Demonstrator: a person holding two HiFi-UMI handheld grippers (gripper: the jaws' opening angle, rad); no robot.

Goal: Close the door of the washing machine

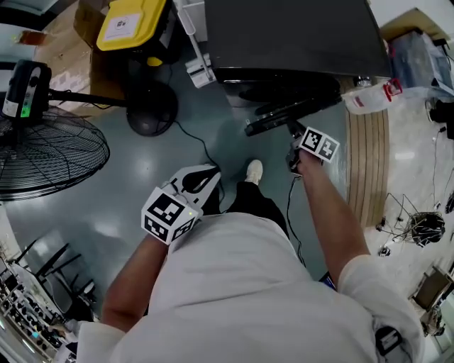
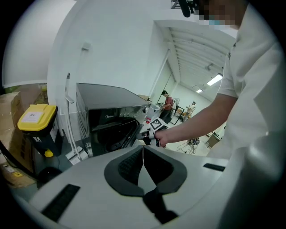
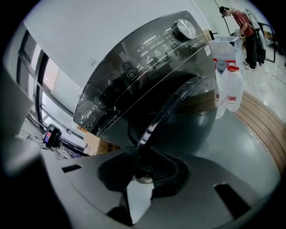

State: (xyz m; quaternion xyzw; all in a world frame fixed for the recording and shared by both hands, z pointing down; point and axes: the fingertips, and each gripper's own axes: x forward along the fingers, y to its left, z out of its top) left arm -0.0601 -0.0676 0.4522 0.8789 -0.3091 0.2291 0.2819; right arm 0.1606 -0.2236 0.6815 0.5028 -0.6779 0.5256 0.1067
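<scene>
The dark grey washing machine (image 1: pixel 298 35) stands at the top of the head view, and its round door (image 1: pixel 291 113) swings out, partly open. My right gripper (image 1: pixel 293 157) is at the door's free edge. In the right gripper view the door's rim (image 3: pixel 174 107) runs down into the right gripper (image 3: pixel 142 167), whose jaws are closed on it. My left gripper (image 1: pixel 206 177) hangs back near my body, away from the machine. In its own view the left gripper (image 2: pixel 143 156) is shut with nothing in it, facing the machine (image 2: pixel 107 116) and the right gripper (image 2: pixel 149 138).
A floor fan (image 1: pixel 42 149) stands at the left, and a yellow-lidded box (image 1: pixel 131 21) sits left of the machine. White plastic bottles (image 1: pixel 369 96) stand to the machine's right by a wooden floor strip (image 1: pixel 369 163). Cables trail on the floor. My shoe (image 1: pixel 254 170) is below the door.
</scene>
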